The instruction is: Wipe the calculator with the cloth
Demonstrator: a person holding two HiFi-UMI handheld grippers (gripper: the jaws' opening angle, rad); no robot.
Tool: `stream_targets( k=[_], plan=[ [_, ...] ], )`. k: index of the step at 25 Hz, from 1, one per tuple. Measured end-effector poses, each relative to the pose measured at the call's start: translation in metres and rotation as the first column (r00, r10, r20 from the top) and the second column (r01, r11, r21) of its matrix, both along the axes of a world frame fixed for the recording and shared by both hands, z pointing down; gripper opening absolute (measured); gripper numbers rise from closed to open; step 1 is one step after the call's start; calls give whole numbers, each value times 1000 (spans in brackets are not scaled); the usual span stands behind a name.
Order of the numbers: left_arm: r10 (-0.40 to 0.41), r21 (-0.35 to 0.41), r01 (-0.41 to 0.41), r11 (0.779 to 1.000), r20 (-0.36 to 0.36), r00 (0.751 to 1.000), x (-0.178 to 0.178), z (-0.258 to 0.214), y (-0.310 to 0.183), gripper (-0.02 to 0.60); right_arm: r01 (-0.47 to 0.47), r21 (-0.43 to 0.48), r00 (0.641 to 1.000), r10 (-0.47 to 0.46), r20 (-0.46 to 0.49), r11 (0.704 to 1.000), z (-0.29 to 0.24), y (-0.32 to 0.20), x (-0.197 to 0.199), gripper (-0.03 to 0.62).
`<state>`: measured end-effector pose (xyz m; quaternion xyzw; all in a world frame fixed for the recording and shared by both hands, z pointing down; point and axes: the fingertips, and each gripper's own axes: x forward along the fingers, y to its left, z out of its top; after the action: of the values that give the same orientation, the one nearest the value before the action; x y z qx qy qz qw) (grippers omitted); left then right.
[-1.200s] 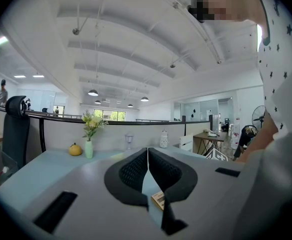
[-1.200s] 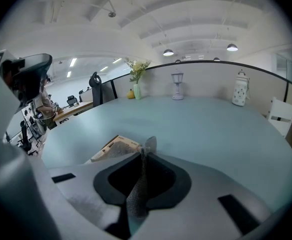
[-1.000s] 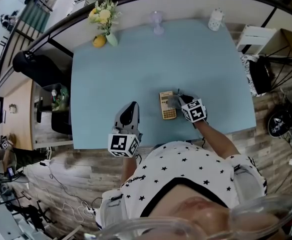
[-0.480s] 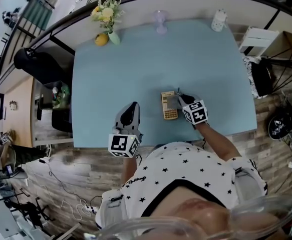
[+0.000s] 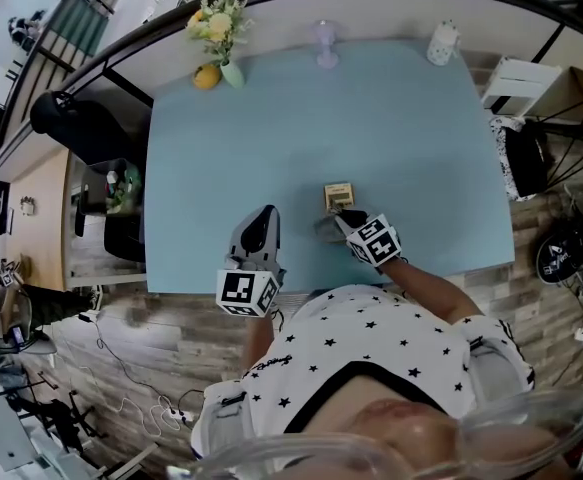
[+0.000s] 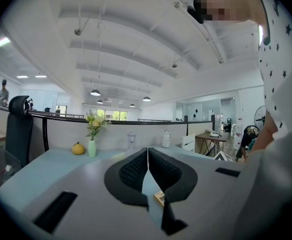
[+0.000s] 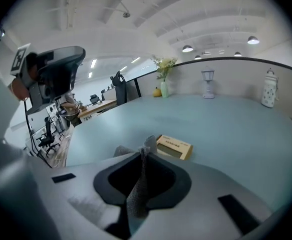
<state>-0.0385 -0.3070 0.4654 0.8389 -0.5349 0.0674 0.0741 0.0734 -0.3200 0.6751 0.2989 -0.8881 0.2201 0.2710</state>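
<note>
A tan calculator point(image 5: 338, 195) lies on the pale blue table point(image 5: 271, 138), right of centre near the front edge. Its near end is under a grey cloth point(image 5: 329, 227). My right gripper point(image 5: 343, 223) is shut on that cloth, just on the near side of the calculator. In the right gripper view the cloth point(image 7: 135, 186) runs up between the closed jaws, and the calculator point(image 7: 174, 146) lies just beyond them. My left gripper point(image 5: 263, 216) rests at the table's front edge, left of the calculator, shut on nothing. The left gripper view shows only a corner of the calculator point(image 6: 159, 198).
Along the table's far edge stand a vase of yellow flowers point(image 5: 218, 30), an orange fruit point(image 5: 206, 76), a clear glass point(image 5: 327, 40) and a white jar point(image 5: 443, 40). A black chair point(image 5: 66, 118) stands off the left side. Cables lie on the wooden floor.
My right gripper has pulled the cloth along the calculator toward me and slightly left, so the cloth now covers its near end. The left gripper has stayed put.
</note>
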Motion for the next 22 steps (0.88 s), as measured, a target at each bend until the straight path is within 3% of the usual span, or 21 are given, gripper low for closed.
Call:
stream_targets(
  k=[9, 22],
  plan=[
    [0, -6, 0, 1000, -6, 1000, 2, 1, 0, 31, 7, 4, 1000, -7, -16, 1000, 4, 1, 3, 35],
    [42, -14, -42, 999, 8, 999, 16, 4, -7, 31, -101, 2, 995, 101, -25, 995, 5, -14, 42, 35]
  ],
)
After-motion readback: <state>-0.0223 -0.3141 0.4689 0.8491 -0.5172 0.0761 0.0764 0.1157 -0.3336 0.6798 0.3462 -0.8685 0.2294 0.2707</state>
